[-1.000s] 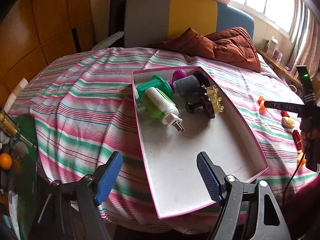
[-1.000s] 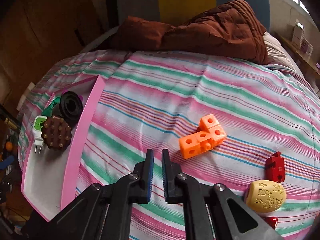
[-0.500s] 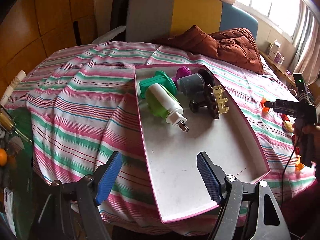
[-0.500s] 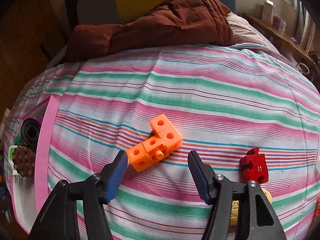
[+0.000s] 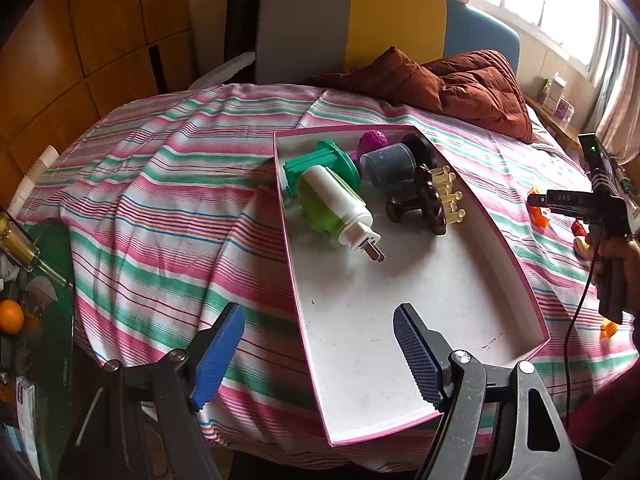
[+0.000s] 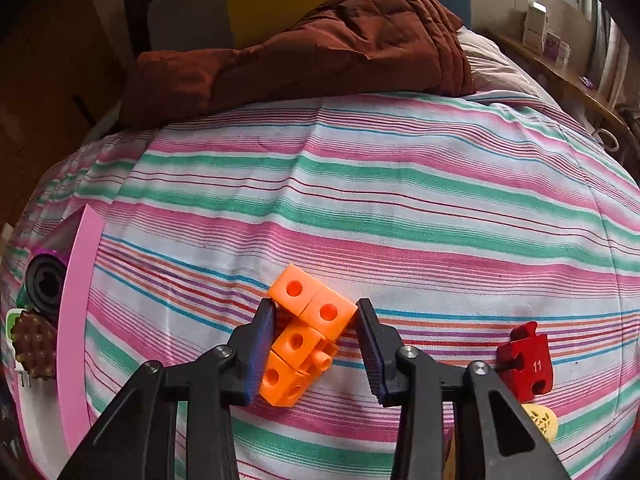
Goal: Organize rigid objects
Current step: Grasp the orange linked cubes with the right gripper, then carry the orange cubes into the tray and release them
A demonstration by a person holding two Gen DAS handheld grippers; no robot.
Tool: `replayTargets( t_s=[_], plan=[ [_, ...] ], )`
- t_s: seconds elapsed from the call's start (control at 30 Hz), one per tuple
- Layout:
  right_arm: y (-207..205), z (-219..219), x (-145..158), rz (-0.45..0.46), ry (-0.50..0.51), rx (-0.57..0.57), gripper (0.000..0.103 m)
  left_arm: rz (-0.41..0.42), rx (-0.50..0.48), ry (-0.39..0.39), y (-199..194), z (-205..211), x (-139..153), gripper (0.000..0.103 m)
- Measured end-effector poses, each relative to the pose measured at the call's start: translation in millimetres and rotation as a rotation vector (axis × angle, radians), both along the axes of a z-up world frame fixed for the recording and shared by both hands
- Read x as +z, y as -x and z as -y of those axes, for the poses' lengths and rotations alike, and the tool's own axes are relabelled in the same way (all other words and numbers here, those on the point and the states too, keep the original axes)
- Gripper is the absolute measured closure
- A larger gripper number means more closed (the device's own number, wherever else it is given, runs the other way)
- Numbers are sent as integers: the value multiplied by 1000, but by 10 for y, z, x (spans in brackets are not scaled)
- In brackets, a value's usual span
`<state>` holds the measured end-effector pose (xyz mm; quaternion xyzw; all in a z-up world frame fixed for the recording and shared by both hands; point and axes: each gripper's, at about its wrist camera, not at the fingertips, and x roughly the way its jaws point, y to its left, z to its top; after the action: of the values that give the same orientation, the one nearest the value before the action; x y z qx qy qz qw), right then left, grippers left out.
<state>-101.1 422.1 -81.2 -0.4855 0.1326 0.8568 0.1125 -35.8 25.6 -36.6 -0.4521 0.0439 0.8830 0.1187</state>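
Note:
A pink-rimmed white tray [image 5: 400, 320] lies on the striped bedsheet and holds several toys: a white and green plug [image 5: 340, 208], a grey cup [image 5: 386, 166], a brown studded piece [image 5: 430, 204]. My left gripper [image 5: 320, 344] is open and empty over the tray's near corner. My right gripper [image 6: 316, 340] is open, its fingers on either side of an orange block cluster [image 6: 306, 328] lying on the sheet, close to touching. The right gripper also shows in the left wrist view [image 5: 536, 202], right of the tray.
A red puzzle piece marked 11 [image 6: 526, 362] and a yellow disc [image 6: 542, 420] lie right of the orange blocks. The tray's pink rim [image 6: 76, 320] is at the left. A brown quilt [image 6: 320, 44] lies at the bed's far end. A cluttered side table [image 5: 24, 300] stands left.
My right gripper opened wide, moved forward and lowered around the orange blocks. My left gripper stayed open and drifted slightly; the tray view barely changed.

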Motion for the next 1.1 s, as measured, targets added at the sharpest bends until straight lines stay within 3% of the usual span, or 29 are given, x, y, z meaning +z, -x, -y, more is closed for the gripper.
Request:
replayTargets(
  t_s=[0.27,0.6,0.83,1.1],
  plan=[
    [-107,469,372,-103,40,146,64,-19,8,-5,-41,60,41,25],
    [-274,1775,705,-154,101,509,64,-18,38,-30,-86,234,22,25],
    [-358,2614,593,-90,151,727,64,-12,80,-50,-105,416,-28,25],
    [-183,3206,264,-12,118,760,64,-9,125,-59,-124,609,-55,25]
  ],
)
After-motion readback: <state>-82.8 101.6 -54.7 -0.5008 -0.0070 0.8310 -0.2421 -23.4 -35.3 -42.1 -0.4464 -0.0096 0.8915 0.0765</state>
